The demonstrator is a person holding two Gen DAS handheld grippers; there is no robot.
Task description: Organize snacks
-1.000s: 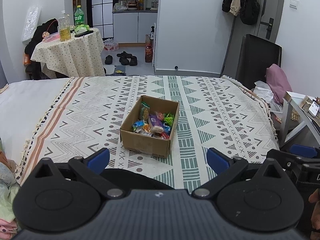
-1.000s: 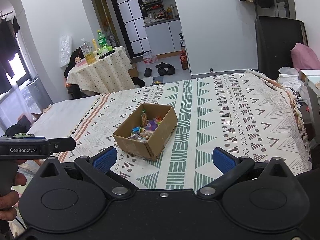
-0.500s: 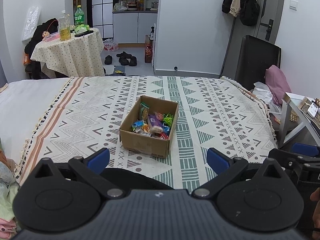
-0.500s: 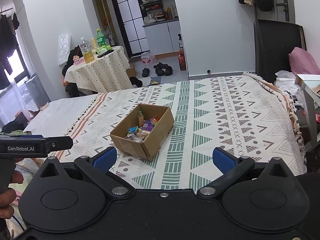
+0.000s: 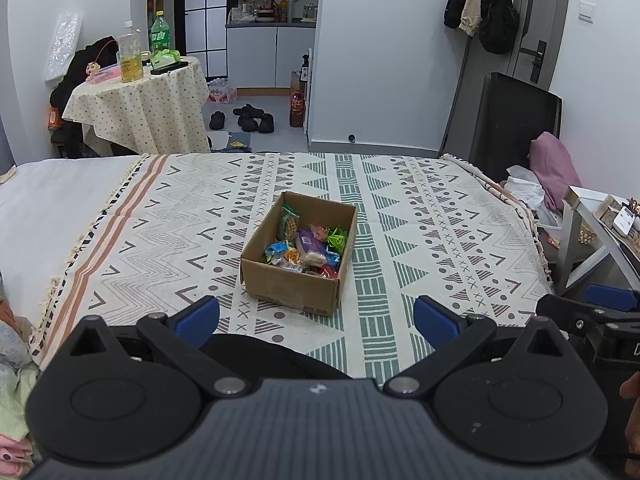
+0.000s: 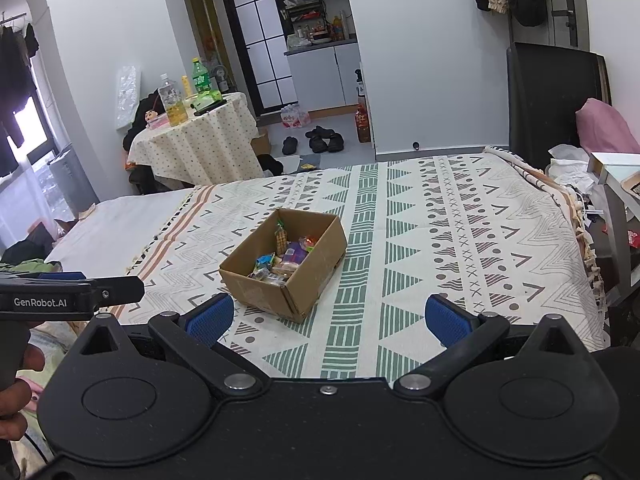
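A bed (image 5: 100,208) fills the middle of both views and is covered by a patterned blanket (image 5: 440,216) printed with green triangles, zigzags and dots, with an orange stripe along one side. Beyond the foot of the bed, a round desk (image 6: 200,148) draped in a dotted cloth is seen, and two bottles (image 6: 173,100) are stood on it. A black chair (image 5: 516,120) is placed against the far wall by the door.

On the blanket, near the middle of the bed, an open cardboard box (image 5: 294,286) is set flat. Inside it a loose heap of wrapped snacks (image 5: 308,246) is held, and one taller packet (image 5: 289,222) is leaned upright against the box's wall.

The left gripper (image 5: 316,318) is held above the near edge of the bed, well apart from the box; its jaws are spread wide and nothing is pinched between its blue pads (image 5: 198,316). The right gripper (image 6: 330,318) is held likewise just short of the box, its jaws also spread and empty. In the right wrist view, a hand (image 6: 16,392) is seen at the lower left on the handle of the other gripper.
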